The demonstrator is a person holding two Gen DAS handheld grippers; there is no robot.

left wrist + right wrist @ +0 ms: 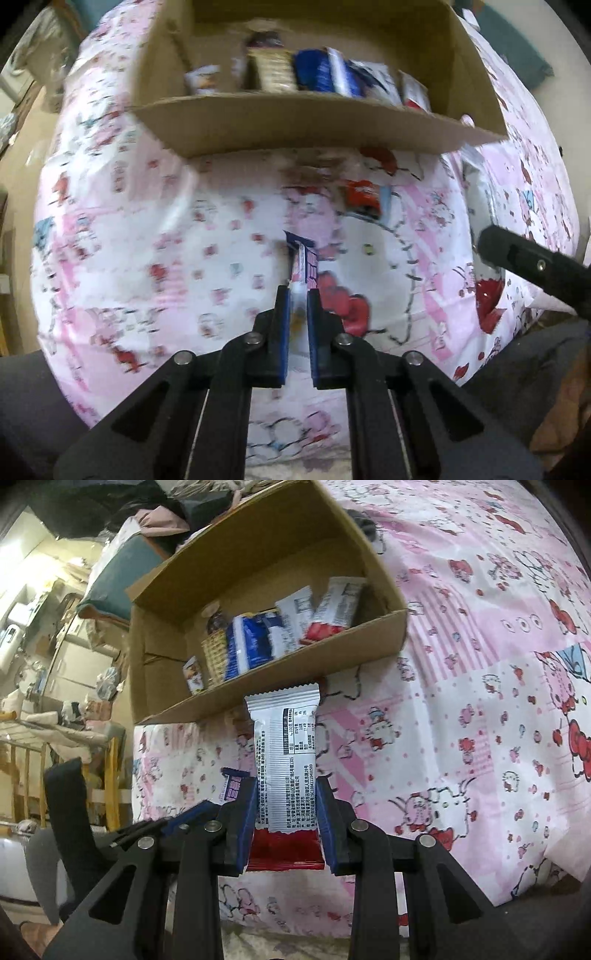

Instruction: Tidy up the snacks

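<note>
Silver-red snack bar (283,771) between right tool (286,782)

One cardboard box (280,701) sits in the upper middle of the right wrist frame. Inside it stand roughly six snack packets (258,646), though blur makes the count unsure. Two grippers show: the right gripper (286,786) clamps one white-and-red wrapper (284,760), and the left gripper (297,291) clamps one blue-and-pink packet (304,264). One red snack (364,199) lies loose on the one pink sheet (480,701).
</note>
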